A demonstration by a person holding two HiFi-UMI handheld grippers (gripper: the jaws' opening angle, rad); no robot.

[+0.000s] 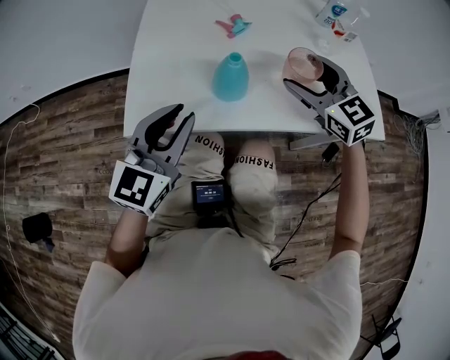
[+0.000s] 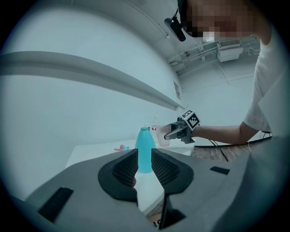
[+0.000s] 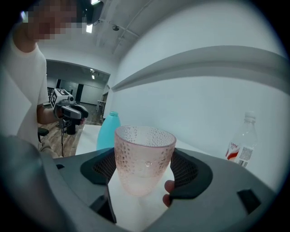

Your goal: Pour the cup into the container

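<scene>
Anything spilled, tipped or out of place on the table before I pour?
No spill shows. One odd item: the spray head lies on its side at the far edge of the table, off the bottle, which stands upright and open. The cup sits roughly upright in the right gripper.

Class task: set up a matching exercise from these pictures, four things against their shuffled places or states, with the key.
1. pink dimpled plastic cup
2. turquoise plastic bottle
3. clear plastic bottle with red label
4. left tongs

A. open, empty
B. upright, mid white table
C. gripped by right tongs
D. table's far right corner

Pairs: 1-C, 2-B, 3-D, 4-A
</scene>
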